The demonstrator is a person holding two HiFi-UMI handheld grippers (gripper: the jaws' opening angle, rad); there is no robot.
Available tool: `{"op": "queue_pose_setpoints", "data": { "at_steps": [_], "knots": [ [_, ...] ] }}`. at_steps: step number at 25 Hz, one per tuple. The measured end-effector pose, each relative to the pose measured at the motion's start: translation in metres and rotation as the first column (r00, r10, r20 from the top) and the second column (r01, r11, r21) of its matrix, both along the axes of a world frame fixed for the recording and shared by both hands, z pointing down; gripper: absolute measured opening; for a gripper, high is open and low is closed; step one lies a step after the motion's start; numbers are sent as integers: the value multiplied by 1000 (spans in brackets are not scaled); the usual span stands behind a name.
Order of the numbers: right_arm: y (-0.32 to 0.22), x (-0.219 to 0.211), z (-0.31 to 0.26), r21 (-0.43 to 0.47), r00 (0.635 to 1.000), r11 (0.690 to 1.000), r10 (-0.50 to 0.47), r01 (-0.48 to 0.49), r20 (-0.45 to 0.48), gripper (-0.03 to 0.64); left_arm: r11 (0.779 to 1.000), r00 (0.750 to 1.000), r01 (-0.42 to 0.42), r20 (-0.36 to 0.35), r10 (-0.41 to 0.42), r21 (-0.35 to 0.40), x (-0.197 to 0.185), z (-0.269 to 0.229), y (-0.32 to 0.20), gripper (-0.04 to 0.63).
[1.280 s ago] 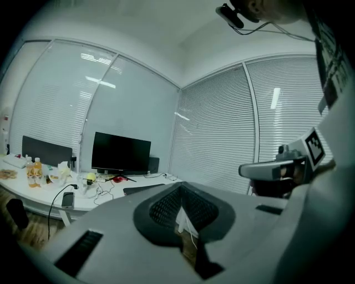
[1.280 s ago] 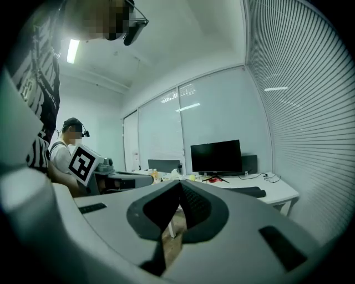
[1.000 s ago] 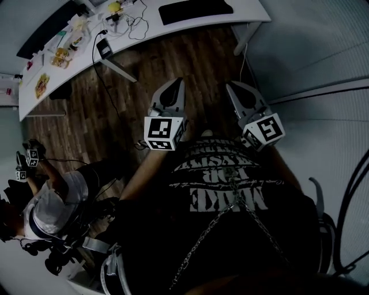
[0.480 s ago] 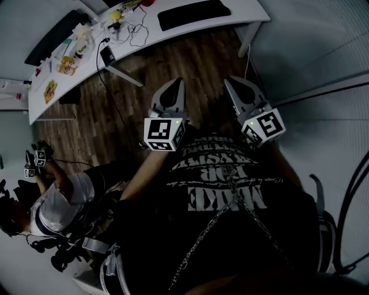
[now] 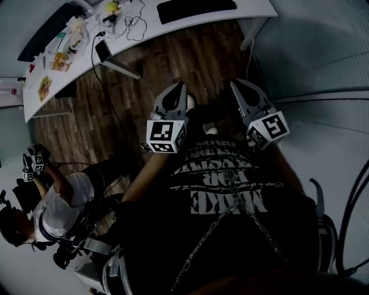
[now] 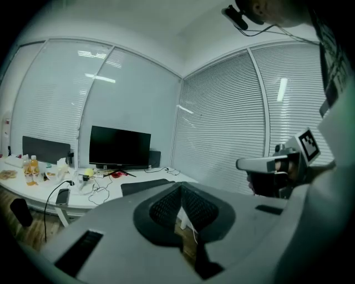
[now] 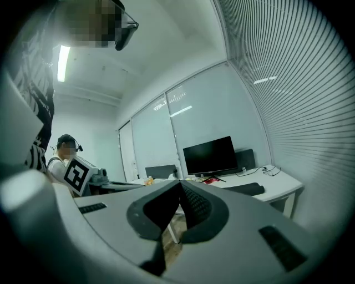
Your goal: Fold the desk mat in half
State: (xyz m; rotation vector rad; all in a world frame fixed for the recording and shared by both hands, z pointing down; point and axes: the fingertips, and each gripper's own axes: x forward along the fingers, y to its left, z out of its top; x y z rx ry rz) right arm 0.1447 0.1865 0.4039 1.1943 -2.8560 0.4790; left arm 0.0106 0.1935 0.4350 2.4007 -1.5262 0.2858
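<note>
Pointing forward | left tongs (image 5: 179,86) closed | right tongs (image 5: 234,84) closed (side by side)

Counter (image 5: 256,8): across top of head view, ahead of both tools, well apart from them.
Desk mat (image 5: 196,9): on counter, toward its R end.
Cables (image 5: 135,26): on counter, just L of mat.
Monitor (image 6: 120,146): on counter, behind mat & cables.
Left tool (image 5: 180,86), right tool (image 5: 235,85): side by side above floor (image 5: 144,75), btwn wearer's chest & counter.
2nd person (image 5: 60,204): low L, well L of left tool.
</note>
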Motion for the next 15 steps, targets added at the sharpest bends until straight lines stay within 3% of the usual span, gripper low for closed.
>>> {"op": "queue_pose_setpoints", "data": {
  "at_steps": [15],
  "knots": [
    [-119,-31,-1,-7,999,1000,23,-23,-44,0,996,996,-70,-49,73,46,-13,-13,-149,8]
  ]
}}
